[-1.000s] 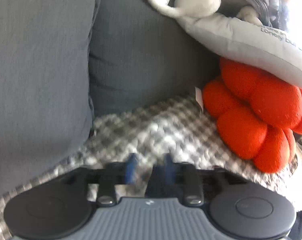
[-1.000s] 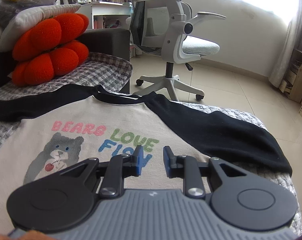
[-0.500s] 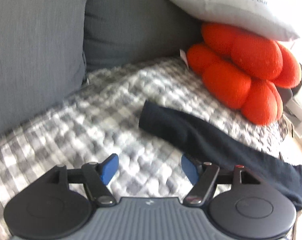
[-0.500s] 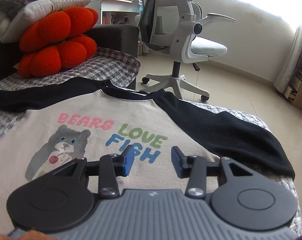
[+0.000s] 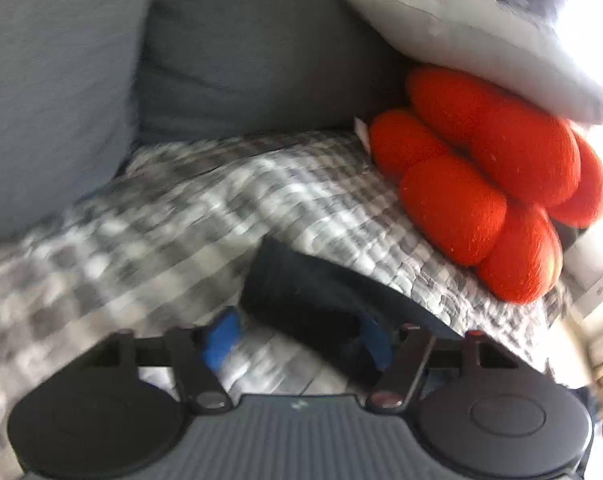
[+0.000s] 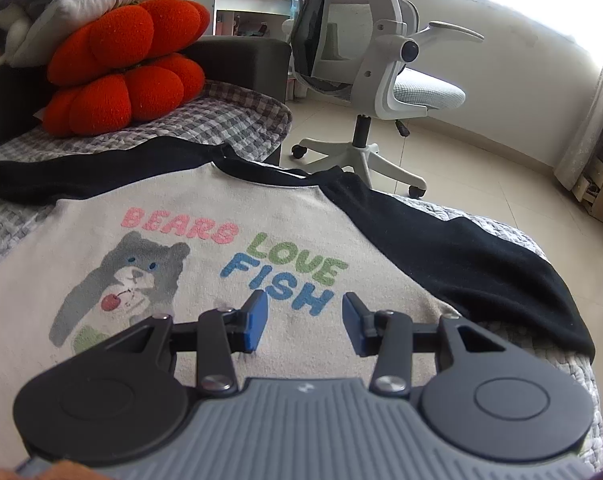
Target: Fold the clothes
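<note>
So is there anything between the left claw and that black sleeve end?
Nothing visible. The black sleeve end already lies between the left claw fingers, which have just been closing, on the checked blanket. The red cushion sits off to the side, clear of it.

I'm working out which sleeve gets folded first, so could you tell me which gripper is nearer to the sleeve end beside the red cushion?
Left. The left gripper has the sleeve end between its fingers; the right gripper hovers over the shirt's chest print.

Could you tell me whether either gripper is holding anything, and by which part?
Left gripper: jaws just closing around the black sleeve cuff, grip unclear. Right gripper: open, empty.
</note>
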`<state>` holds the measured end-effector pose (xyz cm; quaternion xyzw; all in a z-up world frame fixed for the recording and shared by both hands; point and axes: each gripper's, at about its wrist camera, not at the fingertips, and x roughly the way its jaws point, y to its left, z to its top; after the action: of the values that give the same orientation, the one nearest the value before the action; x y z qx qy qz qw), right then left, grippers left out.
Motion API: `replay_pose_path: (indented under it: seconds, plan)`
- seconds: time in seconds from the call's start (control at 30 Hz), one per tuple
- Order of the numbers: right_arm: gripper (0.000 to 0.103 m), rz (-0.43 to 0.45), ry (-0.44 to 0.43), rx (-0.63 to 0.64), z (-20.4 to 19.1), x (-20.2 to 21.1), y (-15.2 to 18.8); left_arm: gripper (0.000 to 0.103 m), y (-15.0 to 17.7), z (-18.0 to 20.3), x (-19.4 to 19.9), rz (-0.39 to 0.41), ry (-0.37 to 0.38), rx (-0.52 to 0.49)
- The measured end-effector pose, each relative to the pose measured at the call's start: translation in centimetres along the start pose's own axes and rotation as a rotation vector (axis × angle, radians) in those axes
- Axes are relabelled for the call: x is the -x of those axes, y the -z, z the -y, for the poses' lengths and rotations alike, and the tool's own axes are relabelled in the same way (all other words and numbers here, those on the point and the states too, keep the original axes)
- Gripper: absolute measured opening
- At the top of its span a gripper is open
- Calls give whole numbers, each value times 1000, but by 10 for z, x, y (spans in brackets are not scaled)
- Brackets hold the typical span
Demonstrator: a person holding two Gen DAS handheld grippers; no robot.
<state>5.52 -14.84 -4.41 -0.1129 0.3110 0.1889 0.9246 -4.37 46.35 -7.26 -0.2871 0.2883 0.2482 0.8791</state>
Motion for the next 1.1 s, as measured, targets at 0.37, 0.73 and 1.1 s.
replay_pose_path:
  seconds: [0.37, 0.73, 1.1]
  plan:
    - [45, 69, -172, 109, -42, -3, -16, 7, -40, 1, 72, 117, 107, 128]
    - [36, 91, -394, 534, -205, -64, -55, 7, -22, -30, 27, 108, 153, 308]
    - [8, 100, -337, 779, -239, -81, -64, 7, -18, -48, 16, 146, 258, 391]
